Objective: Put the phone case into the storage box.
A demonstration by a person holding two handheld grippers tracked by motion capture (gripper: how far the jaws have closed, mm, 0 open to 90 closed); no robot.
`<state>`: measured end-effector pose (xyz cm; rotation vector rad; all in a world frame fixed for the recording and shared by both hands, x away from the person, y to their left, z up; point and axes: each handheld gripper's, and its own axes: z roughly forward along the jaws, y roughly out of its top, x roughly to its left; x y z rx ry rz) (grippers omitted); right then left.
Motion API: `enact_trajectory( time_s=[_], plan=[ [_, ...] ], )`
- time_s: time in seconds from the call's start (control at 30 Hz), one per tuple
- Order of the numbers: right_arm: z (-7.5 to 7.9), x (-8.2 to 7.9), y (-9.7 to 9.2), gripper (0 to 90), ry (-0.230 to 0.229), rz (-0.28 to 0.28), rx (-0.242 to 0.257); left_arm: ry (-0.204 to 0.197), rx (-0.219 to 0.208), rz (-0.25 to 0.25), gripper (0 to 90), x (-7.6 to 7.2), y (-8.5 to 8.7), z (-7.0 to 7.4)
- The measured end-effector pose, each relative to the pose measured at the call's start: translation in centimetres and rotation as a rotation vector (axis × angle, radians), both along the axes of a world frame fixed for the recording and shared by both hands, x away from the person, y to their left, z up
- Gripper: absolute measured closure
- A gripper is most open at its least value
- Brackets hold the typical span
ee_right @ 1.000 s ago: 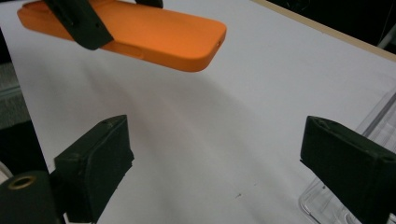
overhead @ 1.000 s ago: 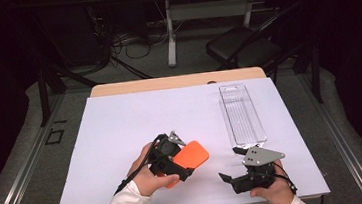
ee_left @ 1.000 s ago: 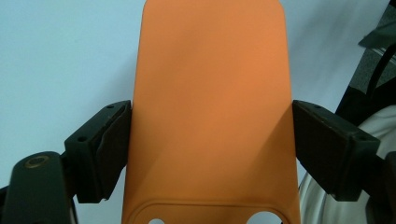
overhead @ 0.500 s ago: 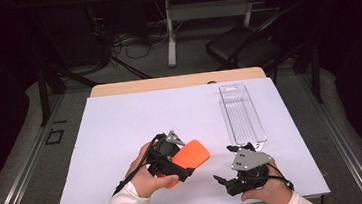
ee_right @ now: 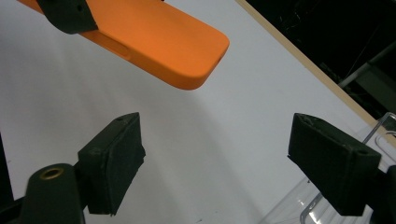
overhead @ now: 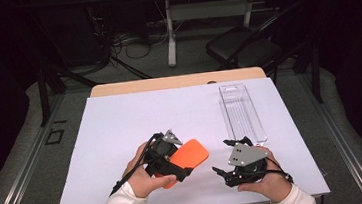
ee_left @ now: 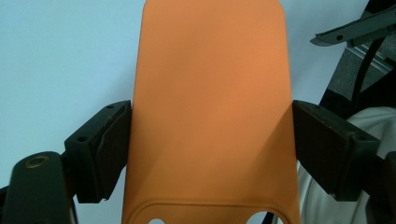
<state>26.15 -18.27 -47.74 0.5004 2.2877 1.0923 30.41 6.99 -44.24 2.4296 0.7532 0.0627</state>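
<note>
Since a second ago the right gripper (overhead: 222,173) has shifted toward the orange phone case (overhead: 188,157), and its jaws have just been closing a little; from its own view they stand spread with nothing between them, the case's free end hanging just above and beyond them. The case itself has not moved: it sits raised off the white sheet near the front of the bench (overhead: 177,81), clamped by its long edges in the left gripper (overhead: 183,171), whose pads (ee_left: 108,149) press on both sides of it. I'd judge a hand-over or a two-handed hold on the case is being set up, with the right gripper lining up on the loose end.

The clear plastic tray (overhead: 241,111) lies beyond the case and to its right, well apart from it, lengthwise on the sheet. It looks empty, only ribbed lines on its floor
</note>
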Motion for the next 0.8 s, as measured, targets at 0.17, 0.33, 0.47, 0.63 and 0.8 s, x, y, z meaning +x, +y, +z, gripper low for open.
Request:
enact_trajectory(
  time_s=[0.17, 0.33, 0.47, 0.63, 0.8],
  plan=[
    [0.0, -0.1, 0.4, 22.4, -0.062, 0.015, -0.076, 0.002, -0.001, 0.002, 15.9, 0.1, 0.1, 0.0],
    [-0.1, -0.2, 0.8, 27.8, -0.113, 0.029, -0.143, 0.006, 0.002, 0.006, 15.9, 0.2, 0.2, -0.1],
    [-0.3, -0.4, 1.3, 28.7, -0.181, 0.061, -0.205, 0.008, 0.008, 0.004, 15.9, 0.3, 0.3, -0.1],
    [-0.6, -0.4, 2.0, 31.6, -0.236, 0.111, -0.26, 0.013, 0.008, 0.005, 16.0, 0.3, 0.3, -0.2],
    [-0.7, -0.5, 2.3, 32.0, -0.293, 0.138, -0.31, 0.02, 0.011, 0.004, 15.9, 0.3, 0.3, -0.3]
  ],
)
